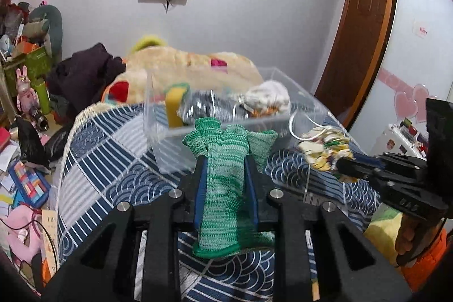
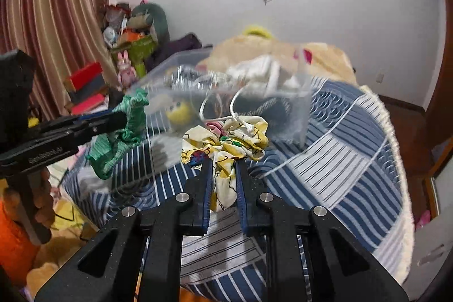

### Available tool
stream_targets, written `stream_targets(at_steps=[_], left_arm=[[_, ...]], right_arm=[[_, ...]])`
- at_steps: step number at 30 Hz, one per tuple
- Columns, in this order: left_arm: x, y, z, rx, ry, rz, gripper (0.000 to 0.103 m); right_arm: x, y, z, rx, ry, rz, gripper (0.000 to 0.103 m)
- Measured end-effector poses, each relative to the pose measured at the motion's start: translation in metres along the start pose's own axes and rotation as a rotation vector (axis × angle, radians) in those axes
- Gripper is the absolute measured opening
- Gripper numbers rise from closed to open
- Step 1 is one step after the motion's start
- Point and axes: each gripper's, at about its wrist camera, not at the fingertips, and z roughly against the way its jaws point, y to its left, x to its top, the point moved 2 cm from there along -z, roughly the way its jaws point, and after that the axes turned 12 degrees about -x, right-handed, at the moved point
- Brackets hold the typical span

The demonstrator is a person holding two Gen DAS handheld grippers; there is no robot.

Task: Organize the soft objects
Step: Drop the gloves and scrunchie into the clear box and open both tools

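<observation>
Tongs on the left [image 1: 223, 169] were clamped on a green knitted glove [image 1: 226, 188], held above the blue-and-white patterned bedspread [image 1: 107, 160]. The right tongs [image 2: 223, 169] pinched a yellow-and-white printed drawstring pouch [image 2: 226, 143] with a white cord. Just beyond both pairs of tongs sat a clear plastic bin [image 1: 158, 115], holding a yellow sponge [image 1: 175, 106] and other soft items.
</observation>
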Motion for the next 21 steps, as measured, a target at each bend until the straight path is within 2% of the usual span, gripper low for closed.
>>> stream_targets(at_steps=[9,16,21], left_arm=[[0.043,-0.005,0.005,0.001,-0.099,-0.027,0.025],[0.074,-0.005,-0.012,0.008,-0.136,-0.06,0.025],[0.088,0.003,-0.041,0.018,-0.118,-0.054,0.025]], right_arm=[[0.041,0.0,0.007,-0.025,-0.122,-0.044,0.014],[0.069,-0.001,-0.011,-0.031,-0.148,-0.036,0.014],[0.08,0.004,-0.035,-0.027,-0.126,-0.028,0.014]])
